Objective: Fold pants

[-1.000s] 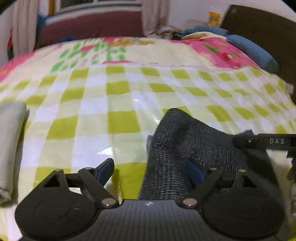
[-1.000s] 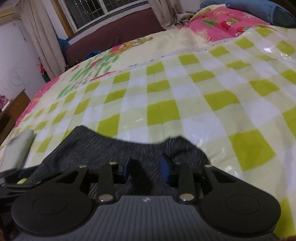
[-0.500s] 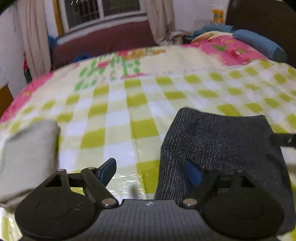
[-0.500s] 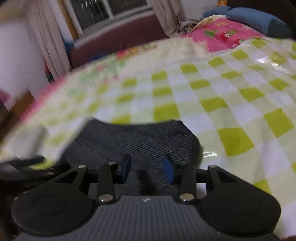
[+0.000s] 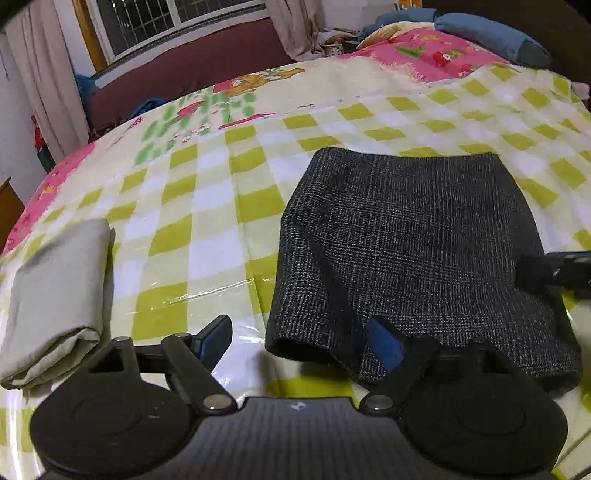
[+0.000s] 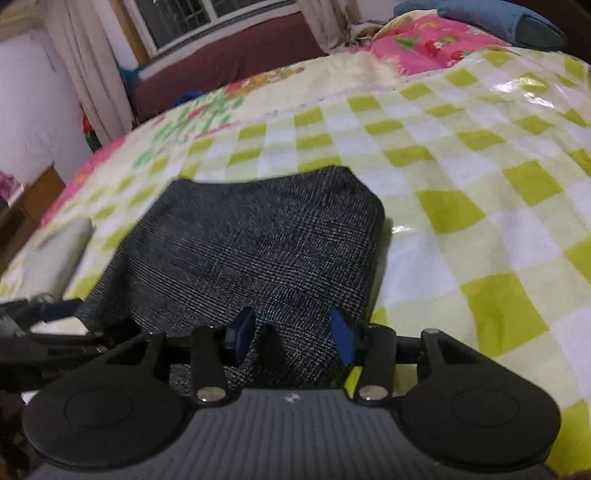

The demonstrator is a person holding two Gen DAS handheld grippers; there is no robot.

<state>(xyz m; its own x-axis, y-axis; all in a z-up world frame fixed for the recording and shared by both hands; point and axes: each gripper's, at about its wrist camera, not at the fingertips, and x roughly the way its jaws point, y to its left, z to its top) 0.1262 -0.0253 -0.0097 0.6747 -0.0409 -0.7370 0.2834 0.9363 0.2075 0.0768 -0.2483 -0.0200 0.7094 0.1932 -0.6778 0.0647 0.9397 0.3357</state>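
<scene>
The dark grey checked pants point(image 5: 413, 240) lie folded into a compact rectangle on the green-and-white checked bed cover point(image 5: 207, 206). They also show in the right wrist view point(image 6: 251, 251). My left gripper point(image 5: 299, 341) is open and empty, at the near left corner of the pants; its right finger is over the cloth edge. My right gripper point(image 6: 291, 334) is open and empty, just above the near edge of the pants. The right gripper's tip shows at the right edge of the left wrist view point(image 5: 554, 271).
A folded beige garment point(image 5: 55, 295) lies on the bed to the left of the pants; it also shows in the right wrist view point(image 6: 55, 251). A pink quilt point(image 5: 424, 55) and blue pillow point(image 5: 491, 33) lie at the far end. A window and curtains stand behind.
Both grippers have pulled back and risen from the pants, and the right gripper's jaws have widened. More of the folded pants and the beige garment has come into view.
</scene>
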